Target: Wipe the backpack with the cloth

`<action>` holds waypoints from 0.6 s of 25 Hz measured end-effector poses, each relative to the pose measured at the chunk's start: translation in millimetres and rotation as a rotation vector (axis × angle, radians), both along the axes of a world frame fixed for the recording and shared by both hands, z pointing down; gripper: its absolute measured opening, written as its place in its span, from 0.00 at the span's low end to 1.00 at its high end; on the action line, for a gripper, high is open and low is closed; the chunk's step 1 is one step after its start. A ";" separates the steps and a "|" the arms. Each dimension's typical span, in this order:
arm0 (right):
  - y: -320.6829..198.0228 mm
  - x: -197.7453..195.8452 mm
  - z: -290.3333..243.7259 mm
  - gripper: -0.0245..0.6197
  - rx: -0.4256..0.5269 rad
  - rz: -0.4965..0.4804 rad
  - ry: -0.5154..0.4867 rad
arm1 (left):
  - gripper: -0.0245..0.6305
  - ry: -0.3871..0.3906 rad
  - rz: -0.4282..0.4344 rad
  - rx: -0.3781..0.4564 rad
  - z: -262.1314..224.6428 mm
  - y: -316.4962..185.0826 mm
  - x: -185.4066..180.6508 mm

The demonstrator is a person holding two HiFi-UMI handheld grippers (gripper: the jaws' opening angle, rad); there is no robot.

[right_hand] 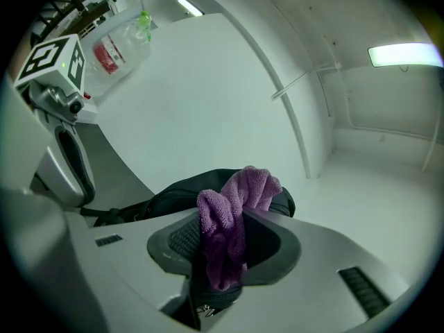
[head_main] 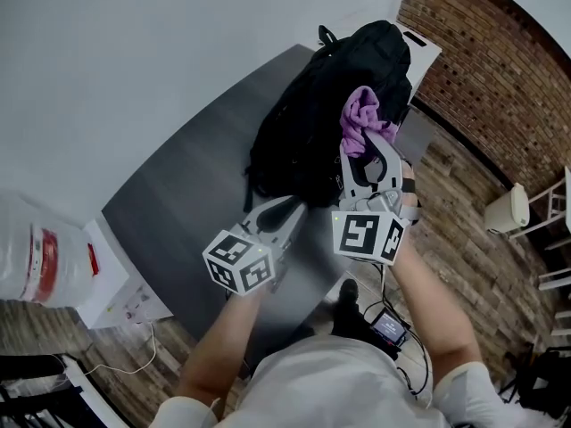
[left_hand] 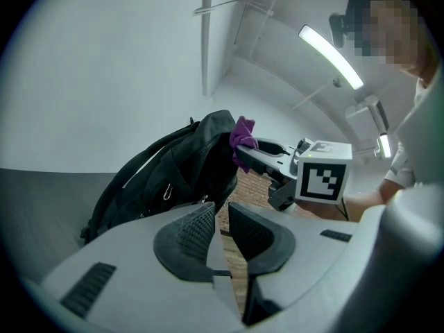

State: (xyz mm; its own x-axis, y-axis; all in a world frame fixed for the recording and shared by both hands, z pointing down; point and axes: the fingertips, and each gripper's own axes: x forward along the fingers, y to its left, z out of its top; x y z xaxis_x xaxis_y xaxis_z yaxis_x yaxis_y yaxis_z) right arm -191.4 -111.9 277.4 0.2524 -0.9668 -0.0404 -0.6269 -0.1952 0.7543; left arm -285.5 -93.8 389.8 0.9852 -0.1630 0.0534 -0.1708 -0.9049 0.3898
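Right gripper (head_main: 364, 141): jaws part-closed and clamped on the purple cloth (head_main: 361, 112). A fold is pinched between the pads and a tuft sticks out past the tips (right_hand: 243, 186).

Left gripper (head_main: 293, 208): jaws nearly together, only a thin slit showing, nothing in it.

Backpack (head_main: 308, 123): black, lying on the dark grey table (head_main: 178, 203). Its long axis runs from near-left to far-right in the head view.

Key relation: the backpack sits straight ahead of and just below the right jaws (right_hand: 173, 196), with the cloth tuft leading. The right gripper is at the bag's far-right flank, near its top end, so it is the nearer one for the wipe. Judgement: the stroke would best run along the long axis, back toward the near end. Cloth-to-fabric contact can't be confirmed from these views.

The left gripper sits at the bag's near end, with the bag ahead and to the left of its jaws (left_hand: 166, 182). It is placed to steady the bag but isn't gripping it.

Writing:
- No brand readable on the backpack.
- The plastic bag (head_main: 40, 257) has a red label, print too small to read.
- The white box (head_main: 120, 292) has small marks, illegible.
- The gripper cubes carry only square markers.
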 end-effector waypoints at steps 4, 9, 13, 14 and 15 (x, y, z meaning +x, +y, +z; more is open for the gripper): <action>1.3 -8.5 6.3 0.25 0.010 0.005 -0.014 | 0.11 0.000 -0.005 -0.003 2.4 -2.4 -3.2; -0.5 -22.7 21.5 0.25 -0.021 -0.017 -0.030 | 0.11 -0.025 -0.006 0.023 4.9 -11.1 -0.9; -12.8 -23.8 36.9 0.25 -0.056 -0.026 -0.096 | 0.11 -0.045 0.003 0.023 10.6 -15.8 7.1; -16.0 -23.9 38.1 0.25 -0.061 -0.027 -0.113 | 0.11 -0.047 0.004 0.016 12.8 -16.6 9.1; -19.2 -24.3 39.2 0.25 -0.067 -0.029 -0.130 | 0.11 -0.049 0.006 0.008 15.2 -17.1 10.8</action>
State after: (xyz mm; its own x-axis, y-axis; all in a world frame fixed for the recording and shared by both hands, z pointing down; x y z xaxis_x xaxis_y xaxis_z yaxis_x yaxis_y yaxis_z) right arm -215.7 -131.1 316.6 0.2228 -0.9733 0.0555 -0.7246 -0.1273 0.6773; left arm -274.6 -110.9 404.9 0.9823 -0.1578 0.1006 -0.1844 -0.9090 0.3738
